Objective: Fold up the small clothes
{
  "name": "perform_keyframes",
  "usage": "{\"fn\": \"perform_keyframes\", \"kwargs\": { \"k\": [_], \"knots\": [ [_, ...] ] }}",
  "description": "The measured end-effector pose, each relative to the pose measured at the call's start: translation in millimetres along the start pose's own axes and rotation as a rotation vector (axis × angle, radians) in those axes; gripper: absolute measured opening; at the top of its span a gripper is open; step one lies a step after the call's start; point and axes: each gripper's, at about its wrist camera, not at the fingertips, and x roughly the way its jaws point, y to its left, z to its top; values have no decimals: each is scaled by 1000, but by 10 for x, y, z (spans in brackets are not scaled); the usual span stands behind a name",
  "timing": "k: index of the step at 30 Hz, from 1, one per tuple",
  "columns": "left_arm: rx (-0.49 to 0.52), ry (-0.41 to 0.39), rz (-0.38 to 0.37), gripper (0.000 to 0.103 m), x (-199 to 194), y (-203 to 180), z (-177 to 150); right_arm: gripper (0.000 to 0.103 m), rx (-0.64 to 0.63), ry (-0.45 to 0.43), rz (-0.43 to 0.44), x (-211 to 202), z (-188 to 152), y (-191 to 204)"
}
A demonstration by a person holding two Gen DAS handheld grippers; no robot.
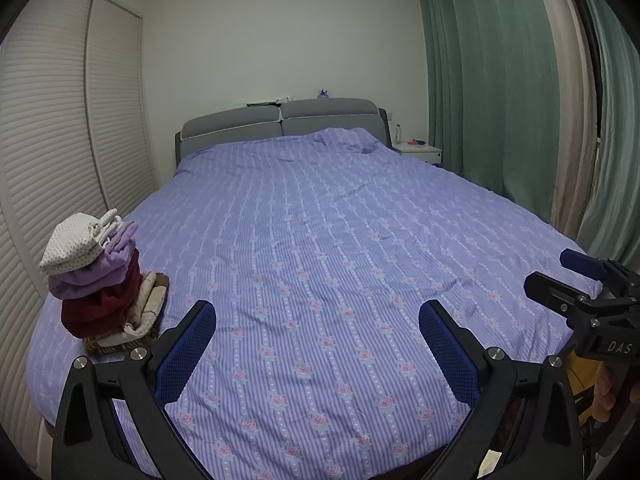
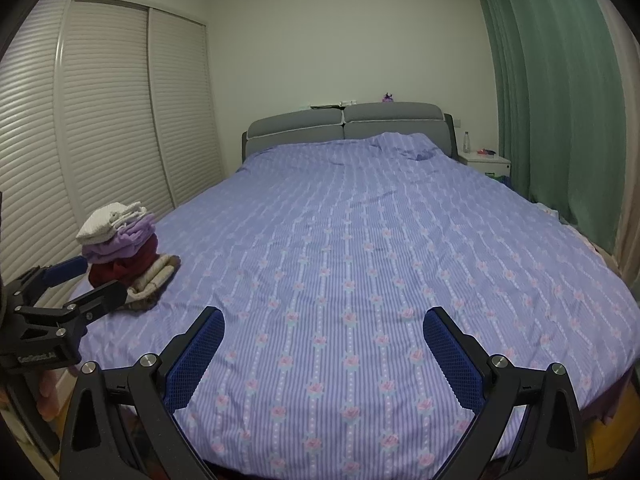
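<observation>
A stack of folded small clothes (image 1: 102,276) stands on the near left corner of the bed: a white dotted piece on top, purple ones, a dark red one and a cream knit at the bottom. It also shows in the right wrist view (image 2: 124,256). My left gripper (image 1: 318,316) is open and empty above the foot of the bed, to the right of the stack. My right gripper (image 2: 324,322) is open and empty, further right. Each gripper shows in the other's view: the right gripper (image 1: 556,276) and the left gripper (image 2: 100,280).
The bed (image 1: 320,240) has a purple striped floral cover and a grey headboard (image 1: 280,124). Louvred wardrobe doors (image 1: 60,120) line the left wall. Green curtains (image 1: 500,80) hang on the right. A white nightstand (image 1: 420,152) with a bottle stands by the headboard.
</observation>
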Motion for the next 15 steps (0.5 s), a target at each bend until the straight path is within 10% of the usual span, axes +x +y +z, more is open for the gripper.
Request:
{"fn": "perform_keyframes", "kwargs": {
  "k": [15],
  "knots": [
    [4, 2, -8, 103, -30, -32, 1, 101, 4, 4, -2, 11, -10, 1]
  ]
}}
